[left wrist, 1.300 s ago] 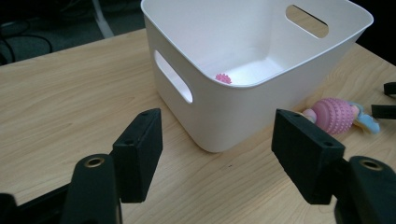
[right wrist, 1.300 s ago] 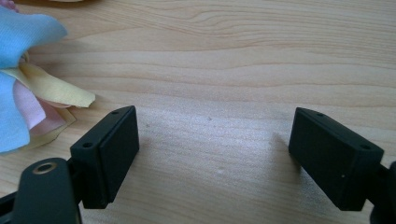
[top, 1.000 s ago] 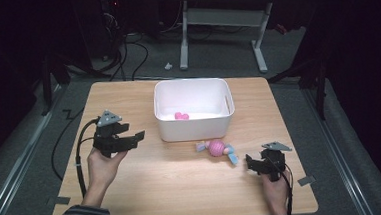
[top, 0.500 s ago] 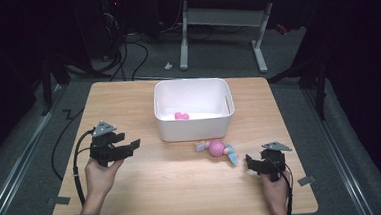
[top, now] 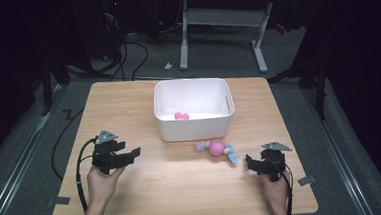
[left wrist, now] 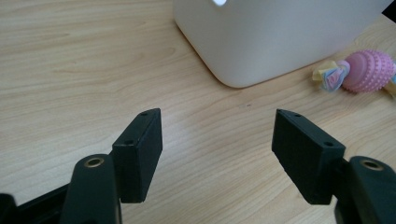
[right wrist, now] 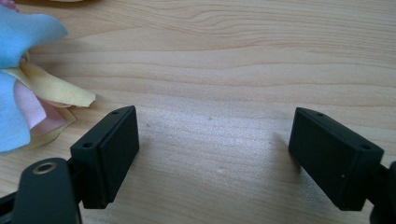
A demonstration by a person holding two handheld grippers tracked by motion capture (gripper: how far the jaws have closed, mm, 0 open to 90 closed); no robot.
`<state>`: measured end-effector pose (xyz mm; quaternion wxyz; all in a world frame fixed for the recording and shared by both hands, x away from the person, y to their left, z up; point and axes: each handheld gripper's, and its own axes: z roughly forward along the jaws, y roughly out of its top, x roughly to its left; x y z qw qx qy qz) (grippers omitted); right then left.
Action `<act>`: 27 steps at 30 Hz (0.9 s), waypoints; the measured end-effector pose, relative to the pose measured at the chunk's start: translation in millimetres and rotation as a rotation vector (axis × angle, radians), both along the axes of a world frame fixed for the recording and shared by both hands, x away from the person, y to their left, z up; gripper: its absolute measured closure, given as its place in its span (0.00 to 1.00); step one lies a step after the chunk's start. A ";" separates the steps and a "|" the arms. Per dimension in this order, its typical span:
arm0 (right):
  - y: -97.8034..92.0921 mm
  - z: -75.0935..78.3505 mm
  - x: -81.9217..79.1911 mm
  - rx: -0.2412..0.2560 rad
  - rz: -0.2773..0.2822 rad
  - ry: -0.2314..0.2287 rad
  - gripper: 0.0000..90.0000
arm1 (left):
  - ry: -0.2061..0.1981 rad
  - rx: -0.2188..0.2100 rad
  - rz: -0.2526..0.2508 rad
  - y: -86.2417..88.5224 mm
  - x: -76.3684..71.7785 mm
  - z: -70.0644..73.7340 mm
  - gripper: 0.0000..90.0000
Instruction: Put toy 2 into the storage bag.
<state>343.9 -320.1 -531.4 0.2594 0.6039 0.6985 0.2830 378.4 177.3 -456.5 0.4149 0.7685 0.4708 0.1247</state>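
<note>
A white plastic bin (top: 194, 112) stands on the wooden table (top: 128, 106) at mid-back, with a small pink object (top: 181, 116) inside. In front of it lies a pink knobbly ball toy with pastel fabric tails (top: 216, 148). My left gripper (top: 131, 153) is open over the table's left side, pointing right toward the bin (left wrist: 280, 37) and the toy (left wrist: 364, 72). My right gripper (top: 249, 165) is open, low at the front right, just right of the toy's fabric tails (right wrist: 28, 102). Nothing lies between either pair of jaws.
A person's hands hold both grippers from the table's front edge. Black cables trail off the left side (top: 76, 159). Behind the table stand a white desk frame (top: 223, 20) and floor cables. Bare wood lies between the two grippers.
My left gripper has drawn back toward the front edge and lower over the table. The right gripper and the toy have stayed put.
</note>
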 end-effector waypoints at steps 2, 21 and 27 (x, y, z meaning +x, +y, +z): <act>-0.2 -0.1 0.1 -0.001 0.002 -0.002 0.18 | 0.010 0.008 0.002 -1.1 -0.1 -5.1 0.38; -0.2 -0.1 -0.1 -0.001 0.003 -0.002 0.18 | 0.048 0.047 0.024 -5.8 -0.1 -37.2 0.38; -0.2 -0.1 -0.1 -0.001 0.003 -0.002 0.18 | 0.053 0.070 0.030 -8.2 1.3 -47.6 0.38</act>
